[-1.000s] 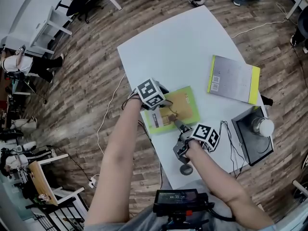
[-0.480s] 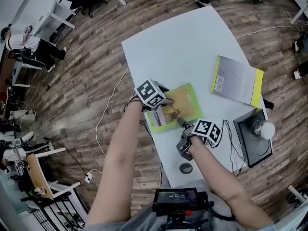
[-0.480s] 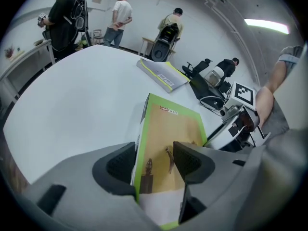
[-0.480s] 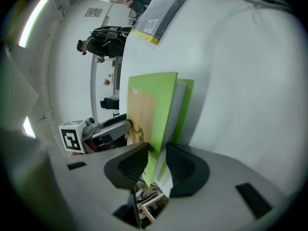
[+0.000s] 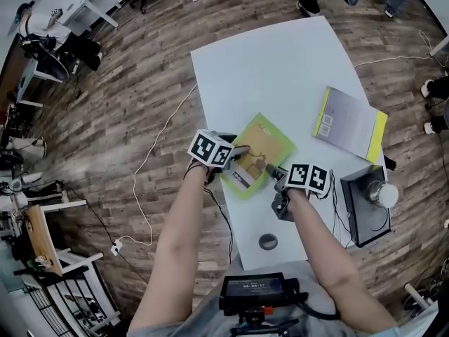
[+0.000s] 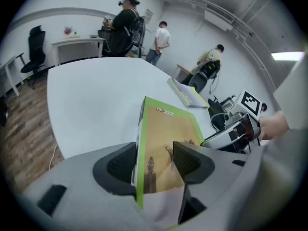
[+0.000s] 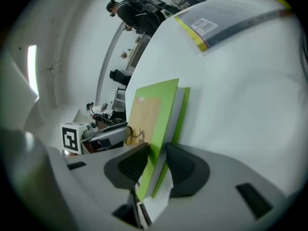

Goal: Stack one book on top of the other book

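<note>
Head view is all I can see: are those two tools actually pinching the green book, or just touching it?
Observer: Pinching. In the left gripper view, the left tool has one pad on each face of the green book.
Visitor: And the other tool?
Observer: The right tool has just been closing its jaws. The right gripper view shows them clamped over the book's other side, with the covers and white pages between the pads.
</note>
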`<state>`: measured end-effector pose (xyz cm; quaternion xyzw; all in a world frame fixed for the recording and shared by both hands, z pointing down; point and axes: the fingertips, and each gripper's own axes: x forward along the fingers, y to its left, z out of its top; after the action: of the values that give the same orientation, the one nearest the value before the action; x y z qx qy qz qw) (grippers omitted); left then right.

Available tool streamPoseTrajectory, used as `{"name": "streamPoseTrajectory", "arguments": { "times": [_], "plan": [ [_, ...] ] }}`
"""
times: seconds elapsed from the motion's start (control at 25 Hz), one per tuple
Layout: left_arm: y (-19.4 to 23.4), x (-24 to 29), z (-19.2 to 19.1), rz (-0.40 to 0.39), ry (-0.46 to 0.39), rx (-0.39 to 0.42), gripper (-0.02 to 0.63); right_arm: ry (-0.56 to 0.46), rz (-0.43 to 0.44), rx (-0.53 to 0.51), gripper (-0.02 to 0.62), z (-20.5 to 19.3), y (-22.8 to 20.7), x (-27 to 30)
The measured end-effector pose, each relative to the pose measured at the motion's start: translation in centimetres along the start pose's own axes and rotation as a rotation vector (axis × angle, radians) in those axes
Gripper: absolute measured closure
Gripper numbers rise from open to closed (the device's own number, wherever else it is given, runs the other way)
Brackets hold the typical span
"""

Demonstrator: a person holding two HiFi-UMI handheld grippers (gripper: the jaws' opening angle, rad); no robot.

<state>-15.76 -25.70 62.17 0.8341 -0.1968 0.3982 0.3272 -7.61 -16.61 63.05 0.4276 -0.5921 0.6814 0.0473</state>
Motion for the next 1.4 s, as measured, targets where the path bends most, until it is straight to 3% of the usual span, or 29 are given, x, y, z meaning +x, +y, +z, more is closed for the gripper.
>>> {"name": "streamPoseTrajectory", "arguments": {
  "times": [0.16,0.36,0.52,0.72,1.16,1.4],
  "plan": [
    [-0.3,-1.1,-2.3,0.066,-0.164,-0.181,0.363,0.031,-0.046,-0.183,0.466,2.0,-0.2,-0.2],
    [-2.5,-2.1,-5.8,0.137,-0.263,-0.342,0.373,0.12,-0.086,-0.441,0.466,2.6,0.3,-0.3],
    [-4.0,-2.9,-8.1,0.206,-0.288,-0.42,0.373,0.188,-0.085,-0.565,0.467,1.2,0.6,-0.4],
    [-6.6,-3.0,-10.6,0.246,-0.289,-0.475,0.373,0.262,-0.098,-0.641,0.468,-0.9,0.0,-1.3],
    [-12.2,-2.1,-14.0,0.26,-0.309,-0.543,0.374,0.289,-0.123,-0.656,0.472,-4.6,-2.7,-5.0],
    [-13.0,-1.5,-14.5,0.274,-0.304,-0.554,0.374,0.293,-0.127,-0.677,0.472,-5.0,-3.5,-5.4]
  ]
}}
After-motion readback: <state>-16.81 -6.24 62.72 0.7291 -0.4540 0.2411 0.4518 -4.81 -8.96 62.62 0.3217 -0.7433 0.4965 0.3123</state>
